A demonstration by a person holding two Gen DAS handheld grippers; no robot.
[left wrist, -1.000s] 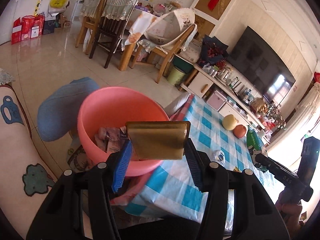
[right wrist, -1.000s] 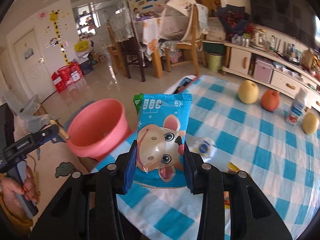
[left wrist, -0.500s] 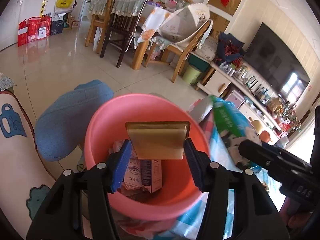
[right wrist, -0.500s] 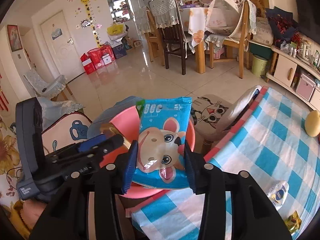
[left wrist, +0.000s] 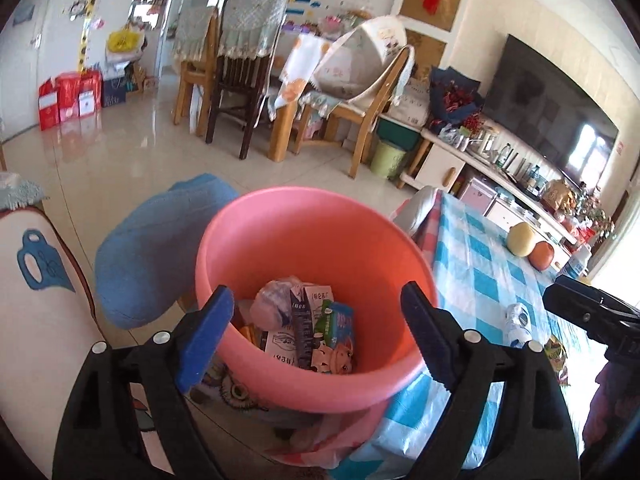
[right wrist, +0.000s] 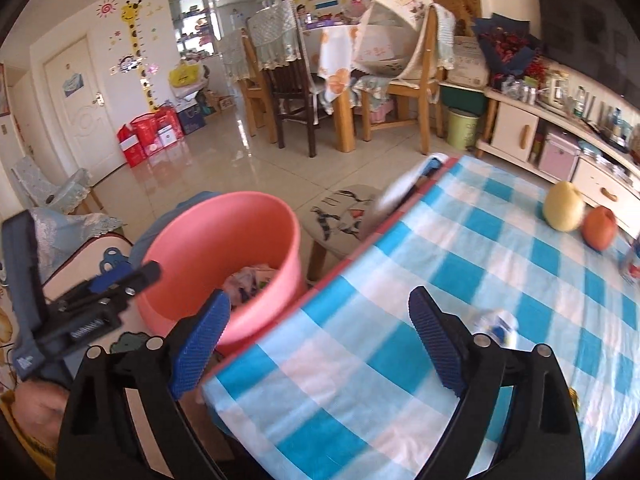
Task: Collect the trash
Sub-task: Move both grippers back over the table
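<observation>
A pink plastic bin [left wrist: 304, 240] stands beside the table's near corner and holds several wrappers and cartons [left wrist: 308, 328], among them a blue cartoon snack bag [left wrist: 338, 334]. My left gripper [left wrist: 318, 326] is open and empty, hovering over the bin's mouth. My right gripper [right wrist: 320, 328] is open and empty above the checked tablecloth [right wrist: 460, 260], with the bin [right wrist: 224, 236] at its left. A small crumpled white-and-blue wrapper [left wrist: 519, 320] lies on the cloth, also in the right wrist view [right wrist: 498, 322]. A yellow-green wrapper [left wrist: 558, 354] lies near it.
A yellow pear [right wrist: 564, 210] and a red apple [right wrist: 599, 227] sit at the far side of the table. A blue cushioned stool [left wrist: 156, 248] and a cat-print stool [right wrist: 344, 220] stand by the bin. Chairs [left wrist: 236, 76] and a TV cabinet [left wrist: 460, 160] lie beyond.
My left gripper opened and let the gold packet fall into the bin. My right gripper opened, dropped the blue cartoon bag into the bin and swung back over the table.
</observation>
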